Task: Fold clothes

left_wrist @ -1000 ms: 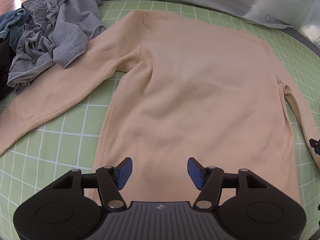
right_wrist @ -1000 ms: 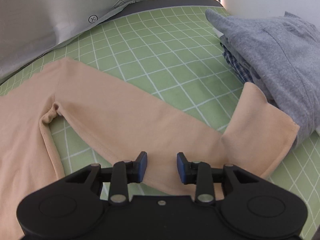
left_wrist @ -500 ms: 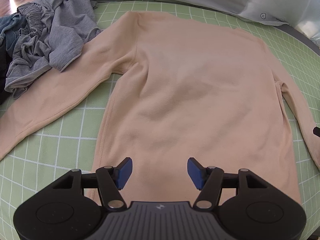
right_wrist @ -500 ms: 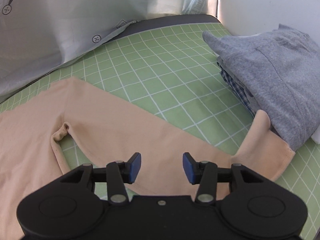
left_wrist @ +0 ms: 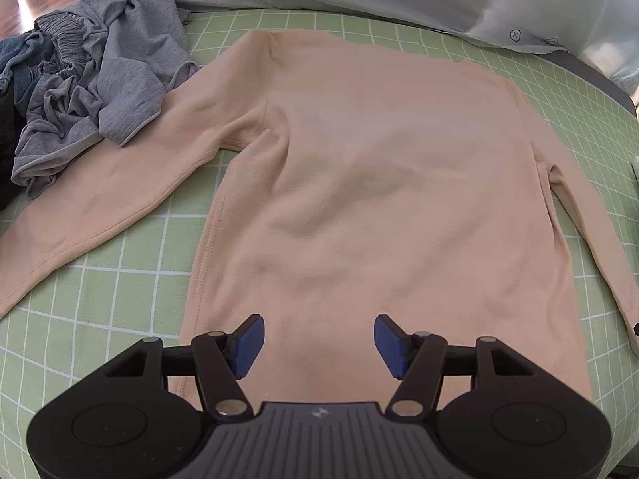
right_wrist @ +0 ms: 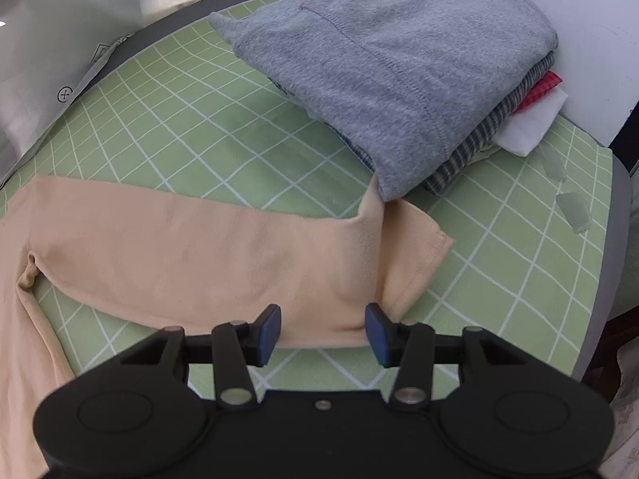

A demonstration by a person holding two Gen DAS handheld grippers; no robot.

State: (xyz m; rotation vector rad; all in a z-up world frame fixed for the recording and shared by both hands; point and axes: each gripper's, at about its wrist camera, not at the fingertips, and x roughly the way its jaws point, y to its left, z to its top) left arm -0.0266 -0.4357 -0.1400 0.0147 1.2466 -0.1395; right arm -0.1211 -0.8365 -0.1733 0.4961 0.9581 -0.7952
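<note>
Shirt [left_wrist: 379, 183] lies flat on mat [left_wrist: 120, 319], collar far, hem near. Left gripper [left_wrist: 318, 345] released over hem; right gripper [right_wrist: 322, 333] released above sleeve [right_wrist: 207, 251].

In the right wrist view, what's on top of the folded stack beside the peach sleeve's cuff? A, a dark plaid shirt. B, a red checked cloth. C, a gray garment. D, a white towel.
C: a gray garment is the top layer of the stack, with plaid, red and white layers showing beneath its edge, next to the sleeve cuff.
</note>
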